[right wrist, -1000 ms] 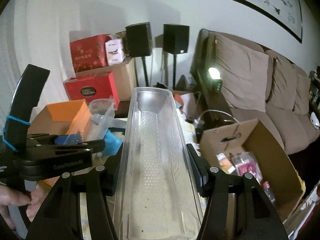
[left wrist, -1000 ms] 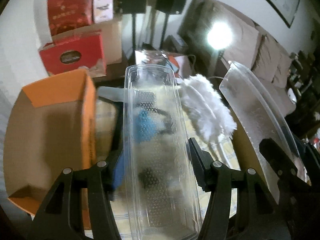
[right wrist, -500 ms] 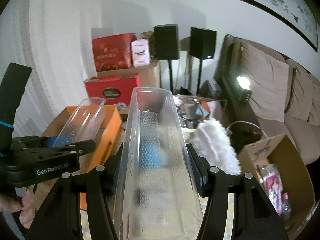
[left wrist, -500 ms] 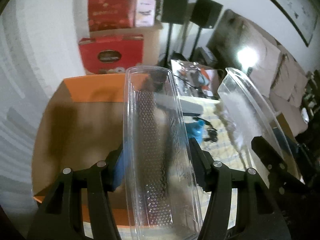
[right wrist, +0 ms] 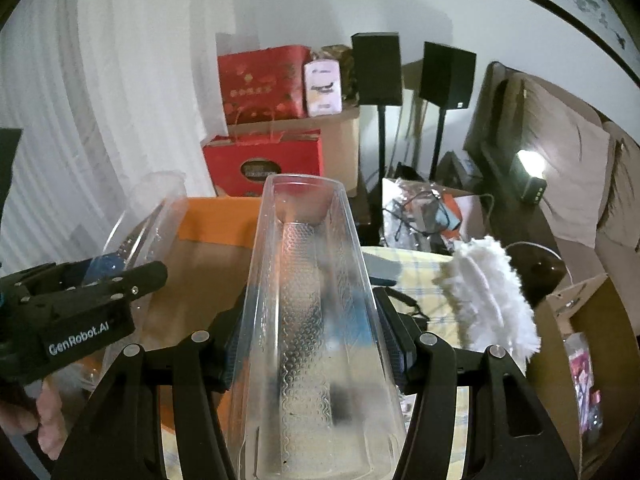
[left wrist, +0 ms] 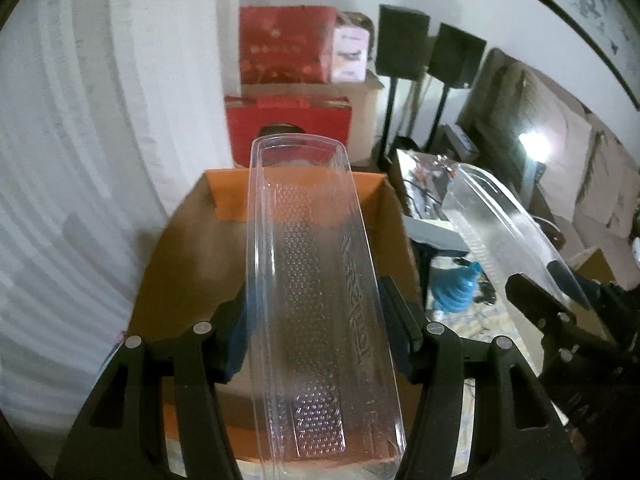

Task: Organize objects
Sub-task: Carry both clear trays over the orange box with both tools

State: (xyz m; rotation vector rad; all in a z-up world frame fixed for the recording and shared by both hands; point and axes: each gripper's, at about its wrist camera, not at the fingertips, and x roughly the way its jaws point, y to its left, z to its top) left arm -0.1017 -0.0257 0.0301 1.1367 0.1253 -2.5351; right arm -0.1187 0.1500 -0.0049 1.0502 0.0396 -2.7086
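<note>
My left gripper [left wrist: 316, 320] is shut on a long clear plastic tray [left wrist: 308, 248] that points away from me, hanging over an open orange cardboard box [left wrist: 192, 264]. My right gripper [right wrist: 316, 332] is shut on a second clear tray [right wrist: 308, 280], just right of the box [right wrist: 208, 256]. Each wrist view shows the other tool: the right gripper [left wrist: 560, 320] with its tray [left wrist: 500, 232], and the left gripper [right wrist: 80, 292] with its tray [right wrist: 148, 216]. The two trays are side by side and apart.
A white curtain [left wrist: 80, 160] hangs at the left. Red gift boxes [right wrist: 260, 80] and two black speakers [right wrist: 376, 68] on stands stand behind the orange box. A white fluffy duster [right wrist: 492, 292] lies on the checked cloth, a brown carton [right wrist: 592, 340] at the right, and a sofa [right wrist: 560, 128] beyond.
Both grippers have swung left with their trays. The orange box has come from the left side to under the left tray, and the duster has left the left wrist view.
</note>
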